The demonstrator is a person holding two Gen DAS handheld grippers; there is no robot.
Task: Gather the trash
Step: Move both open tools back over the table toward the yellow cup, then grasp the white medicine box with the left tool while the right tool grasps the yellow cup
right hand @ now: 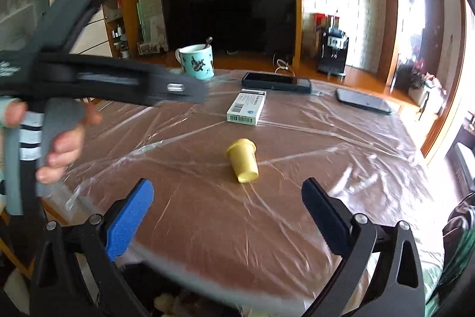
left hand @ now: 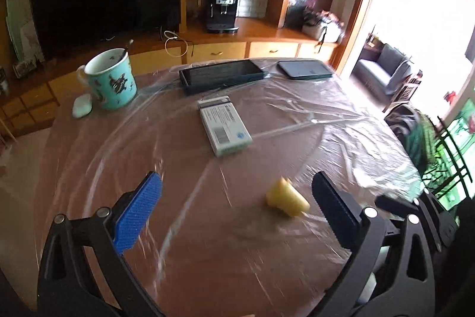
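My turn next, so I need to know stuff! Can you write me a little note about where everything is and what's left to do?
Left hand-held gripper: open, holding nothing.
Right hand-held gripper: open, holding nothing.
Yellow cup: lying on its side on the plastic-covered table, untouched, in front of both grippers.
White box: flat on the table beyond the cup.
Mug and two phones: farther back.
Done: nothing visibly collected.
Left: probably pick up the yellow cup first.
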